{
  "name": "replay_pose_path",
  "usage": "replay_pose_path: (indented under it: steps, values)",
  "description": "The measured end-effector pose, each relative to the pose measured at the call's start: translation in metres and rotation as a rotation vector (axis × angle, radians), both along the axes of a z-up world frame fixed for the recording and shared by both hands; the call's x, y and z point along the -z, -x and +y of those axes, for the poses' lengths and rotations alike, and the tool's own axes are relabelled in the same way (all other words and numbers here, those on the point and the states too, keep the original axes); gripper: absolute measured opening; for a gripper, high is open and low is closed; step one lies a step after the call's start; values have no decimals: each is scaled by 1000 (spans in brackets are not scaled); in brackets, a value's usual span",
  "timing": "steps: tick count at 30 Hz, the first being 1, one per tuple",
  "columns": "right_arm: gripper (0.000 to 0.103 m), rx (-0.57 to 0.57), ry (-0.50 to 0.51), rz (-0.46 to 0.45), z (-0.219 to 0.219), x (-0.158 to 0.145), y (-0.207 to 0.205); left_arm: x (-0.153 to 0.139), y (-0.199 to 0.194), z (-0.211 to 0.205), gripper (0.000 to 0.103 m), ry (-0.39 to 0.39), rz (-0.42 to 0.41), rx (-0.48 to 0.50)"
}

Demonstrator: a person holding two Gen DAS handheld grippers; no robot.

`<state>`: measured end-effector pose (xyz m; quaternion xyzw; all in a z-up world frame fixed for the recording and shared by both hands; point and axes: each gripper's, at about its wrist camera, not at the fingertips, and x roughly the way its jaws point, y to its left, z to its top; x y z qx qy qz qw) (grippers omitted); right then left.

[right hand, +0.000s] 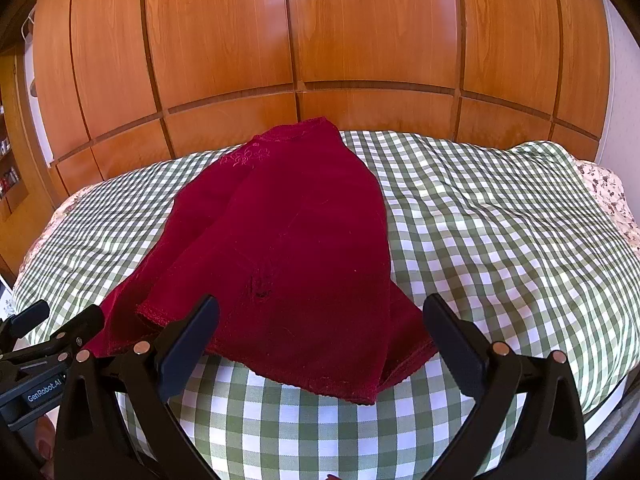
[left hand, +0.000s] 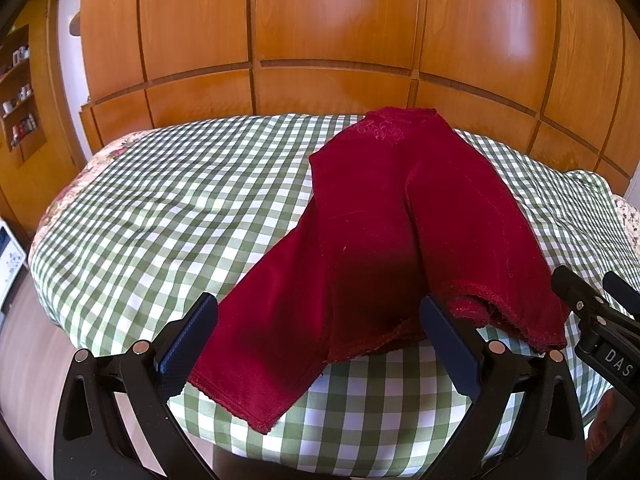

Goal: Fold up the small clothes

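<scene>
Where red trousers (left hand: pixel 384 216) lie, green-check cloth (left hand: pixel 168 216), wood wardrobe (left hand: pixel 320 20) behind

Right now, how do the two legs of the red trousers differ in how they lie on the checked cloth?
In the left wrist view, the left trouser leg angles outward and lies flat, hem closed; the right trouser leg runs straighter, hem rumpled and gaping. The left leg's hem lies between the left gripper jaws; the right leg's hem lies beside them. Both are dark red velvet on the checked cloth.
</scene>
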<state>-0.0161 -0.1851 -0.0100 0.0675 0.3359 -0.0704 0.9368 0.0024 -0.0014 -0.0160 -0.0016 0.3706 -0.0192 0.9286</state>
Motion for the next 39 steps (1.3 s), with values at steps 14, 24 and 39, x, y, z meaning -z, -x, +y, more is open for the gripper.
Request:
replay_pose_path:
  steps: [14,24,39]
  values:
    - [101,-3,-4,4,1,2,0,0,-2,-2,99,6,10,13]
    - [101,-4,-8,7,0,2,-1,2,-3,-2,99,13,19,24]
    - [101,59,-123,-57,-74,-7,-7,26,-26,15,99,96,127,75]
